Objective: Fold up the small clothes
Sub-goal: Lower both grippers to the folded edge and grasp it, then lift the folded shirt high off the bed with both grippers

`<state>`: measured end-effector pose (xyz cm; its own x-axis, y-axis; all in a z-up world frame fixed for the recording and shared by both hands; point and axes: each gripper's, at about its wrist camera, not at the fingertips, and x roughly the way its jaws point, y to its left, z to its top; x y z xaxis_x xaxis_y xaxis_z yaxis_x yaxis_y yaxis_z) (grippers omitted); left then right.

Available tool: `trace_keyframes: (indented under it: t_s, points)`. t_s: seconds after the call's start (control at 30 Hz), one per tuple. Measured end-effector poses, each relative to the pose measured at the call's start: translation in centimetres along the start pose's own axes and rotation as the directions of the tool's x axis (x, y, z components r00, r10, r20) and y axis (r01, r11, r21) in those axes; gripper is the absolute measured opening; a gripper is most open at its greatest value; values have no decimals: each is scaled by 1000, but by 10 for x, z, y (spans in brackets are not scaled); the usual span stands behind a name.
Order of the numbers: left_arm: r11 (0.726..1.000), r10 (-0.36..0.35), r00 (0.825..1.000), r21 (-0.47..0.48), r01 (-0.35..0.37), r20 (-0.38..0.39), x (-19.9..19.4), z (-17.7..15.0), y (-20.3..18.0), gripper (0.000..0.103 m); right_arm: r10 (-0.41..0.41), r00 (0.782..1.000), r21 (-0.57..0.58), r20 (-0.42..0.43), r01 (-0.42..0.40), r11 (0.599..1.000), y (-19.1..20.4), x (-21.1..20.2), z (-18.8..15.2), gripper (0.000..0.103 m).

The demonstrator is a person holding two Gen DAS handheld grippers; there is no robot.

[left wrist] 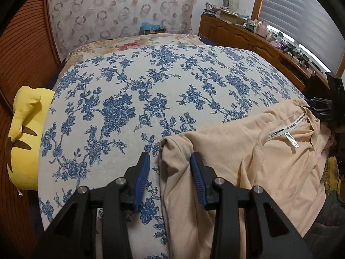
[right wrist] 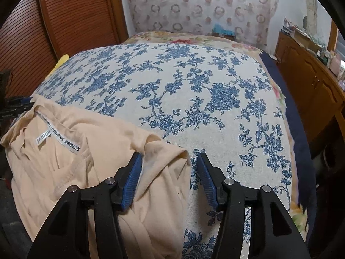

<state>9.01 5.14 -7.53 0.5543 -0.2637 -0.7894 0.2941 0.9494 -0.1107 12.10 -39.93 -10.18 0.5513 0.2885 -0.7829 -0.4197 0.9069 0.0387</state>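
A peach top point(left wrist: 248, 157) with a white neck label lies crumpled, inside facing up, at the near edge of a bed with a blue-flowered cover point(left wrist: 151, 86). My left gripper point(left wrist: 169, 154) is open. The top's bunched left corner lies between its blue pads point(left wrist: 141, 177), which do not press on it. In the right wrist view the peach top point(right wrist: 86, 151) spreads to the left. My right gripper point(right wrist: 169, 154) is open too. A raised fold of the top's right corner sits between its pads point(right wrist: 132, 179), closer to the left one.
A yellow plush cushion point(left wrist: 23, 140) sits at the bed's left side by a slatted wooden door point(left wrist: 21, 54). A wooden cabinet point(right wrist: 312, 82) loaded with clutter runs along the right wall. The flowered cover point(right wrist: 194, 86) stretches back to a patterned curtain point(right wrist: 194, 4).
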Motion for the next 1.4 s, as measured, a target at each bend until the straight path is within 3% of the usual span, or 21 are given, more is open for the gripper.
trace_keyframes:
  t_s: [0.13,0.37,0.5,0.53,0.67,0.83,1.0,1.2,1.4]
  points:
    - [1000,-12,1000,-23,12,0,2,2,3,37,24,1000,-23,-8,-24,999,6,0,1,54]
    - [1000,-14,1000,-14,14,8,2,3,0,37,75,997,-60,-17,-76,995,15,1,1,26]
    - [1000,-29,1000,-4,29,11,2,2,-3,37,83,996,-73,-13,-83,994,18,-1,0,18]
    - [999,-41,999,-4,42,11,2,2,-4,35,86,996,-73,-12,-87,994,18,-1,0,17]
    - [997,-71,997,20,70,20,-2,0,-11,8,106,994,-72,13,-105,992,20,-7,-2,11]
    - [995,-104,984,19,102,145,-42,1,-26,4,137,983,-48,124,-132,990,24,-46,-2,9]
    - [992,-120,930,15,122,348,-119,19,-36,4,170,946,-72,276,-156,985,37,-120,15,8]
    - [992,-118,833,35,117,540,-207,57,-38,4,171,879,-130,445,-126,984,57,-210,63,8]
    - [994,-109,732,83,72,672,-297,90,-45,4,184,791,-198,584,-81,977,74,-305,105,8]
